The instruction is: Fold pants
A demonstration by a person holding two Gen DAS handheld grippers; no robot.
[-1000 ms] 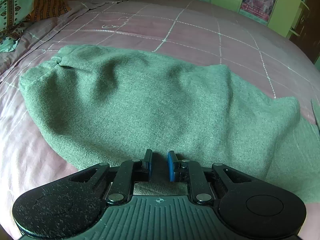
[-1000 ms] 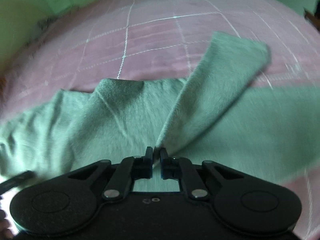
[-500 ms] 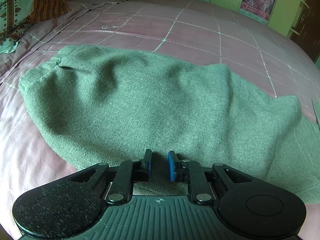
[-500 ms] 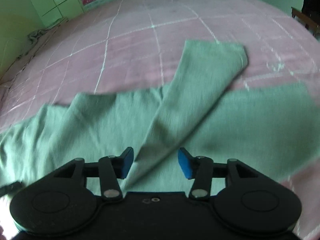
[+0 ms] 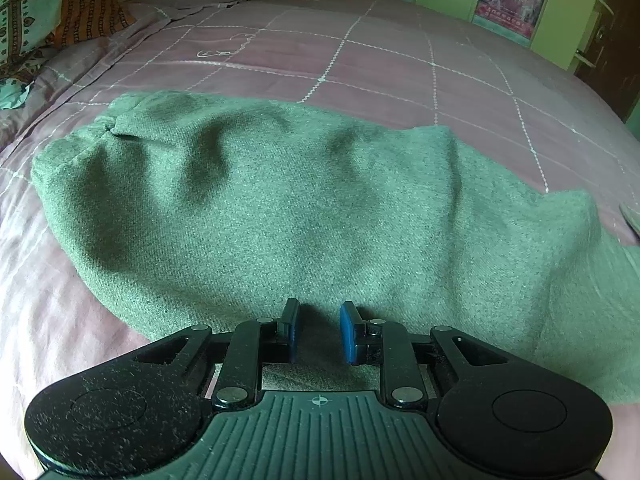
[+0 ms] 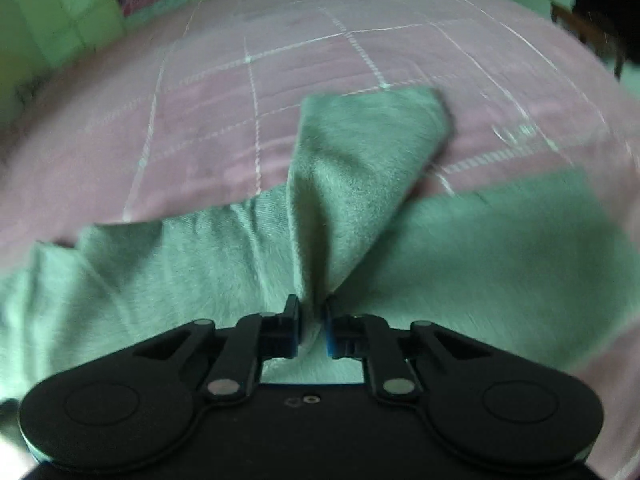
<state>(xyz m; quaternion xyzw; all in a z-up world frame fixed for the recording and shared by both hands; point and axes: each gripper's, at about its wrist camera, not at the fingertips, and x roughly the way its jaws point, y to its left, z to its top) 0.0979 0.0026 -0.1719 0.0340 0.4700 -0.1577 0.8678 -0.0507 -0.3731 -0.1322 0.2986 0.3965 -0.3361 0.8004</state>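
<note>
Between the right gripper [image 6: 312,326] fingers, a thin pinch of pants [image 6: 360,184] is clamped; it may slip. Left gripper [image 5: 319,330] jaws are opening, fabric between them, so that side may drop and skew the fold.

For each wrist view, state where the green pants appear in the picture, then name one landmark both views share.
Left wrist view: the green pants fill the middle, from the left edge across to the right.
Right wrist view: the pants span the lower half, one leg angling up at centre.
Shared landmark: the pink checked bedspread.
</note>
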